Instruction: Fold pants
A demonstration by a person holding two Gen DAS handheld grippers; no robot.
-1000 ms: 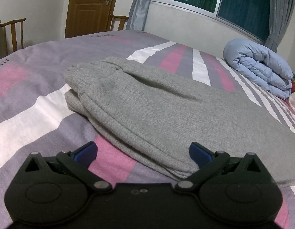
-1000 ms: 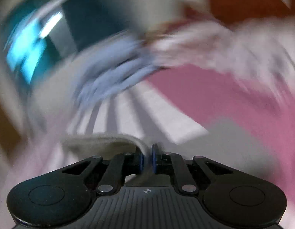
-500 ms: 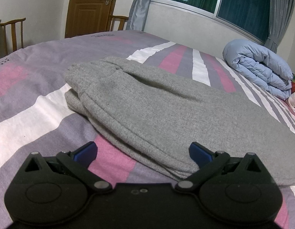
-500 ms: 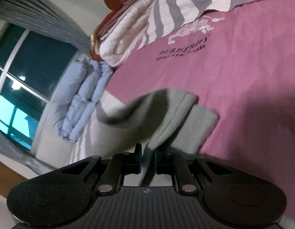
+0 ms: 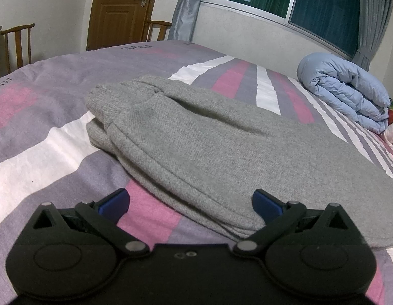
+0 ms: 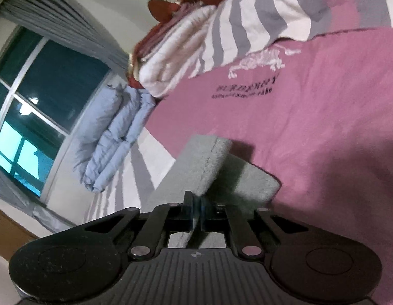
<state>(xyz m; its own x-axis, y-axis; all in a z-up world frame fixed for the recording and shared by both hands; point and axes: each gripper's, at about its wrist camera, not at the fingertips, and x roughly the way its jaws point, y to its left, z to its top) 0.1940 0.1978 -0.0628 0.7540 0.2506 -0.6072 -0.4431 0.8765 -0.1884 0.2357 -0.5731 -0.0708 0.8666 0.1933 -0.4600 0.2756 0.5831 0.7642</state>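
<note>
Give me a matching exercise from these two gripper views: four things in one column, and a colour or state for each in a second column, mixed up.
Things:
1. pants
2. rolled duvet
3. left gripper
4. right gripper

States:
A. jaws wide apart, nothing clamped
B. grey, lying on the striped bed
C. jaws pinched on grey cloth
D. light blue, beside the window

Pairs: 1-B, 2-D, 3-A, 4-C
</note>
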